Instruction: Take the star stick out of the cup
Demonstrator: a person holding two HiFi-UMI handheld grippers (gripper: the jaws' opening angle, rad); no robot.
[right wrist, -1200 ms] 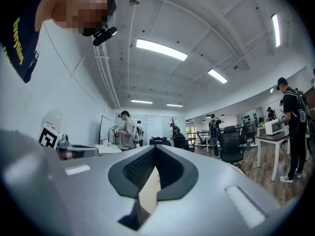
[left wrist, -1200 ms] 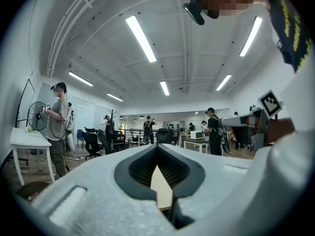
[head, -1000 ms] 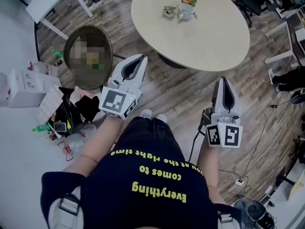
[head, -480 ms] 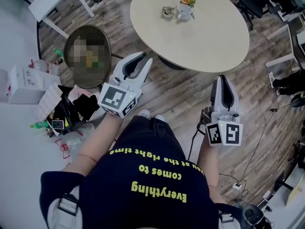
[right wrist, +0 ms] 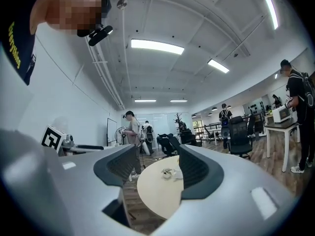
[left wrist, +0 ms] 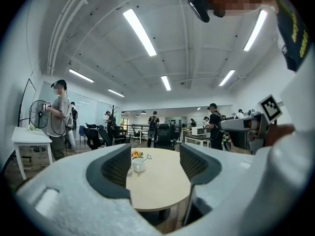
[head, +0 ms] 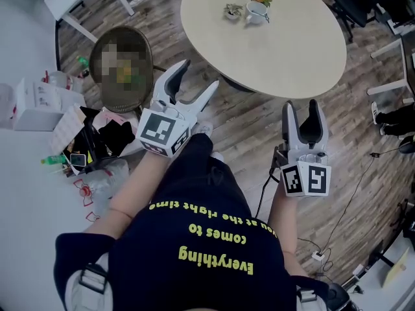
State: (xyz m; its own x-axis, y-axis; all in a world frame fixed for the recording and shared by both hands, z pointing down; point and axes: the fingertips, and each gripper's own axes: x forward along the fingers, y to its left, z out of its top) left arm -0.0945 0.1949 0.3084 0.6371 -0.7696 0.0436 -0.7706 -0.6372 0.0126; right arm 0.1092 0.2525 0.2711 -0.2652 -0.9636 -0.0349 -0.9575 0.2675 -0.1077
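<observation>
- The right tongs (right wrist: 156,154) are opening, jaws wide apart, nothing between them.
- Beyond them, a round table (right wrist: 157,193) carries small pale things (right wrist: 168,173) near its far edge.

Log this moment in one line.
left gripper: opening, empty | right gripper: opening, empty | star stick: in cup on table, untouched | task: not begun

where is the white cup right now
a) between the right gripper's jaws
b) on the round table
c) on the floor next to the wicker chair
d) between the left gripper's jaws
B: the cup stands on the far part of the round table. The left gripper and the right gripper are over the floor short of the table, their jaws opening with nothing between them.
</observation>
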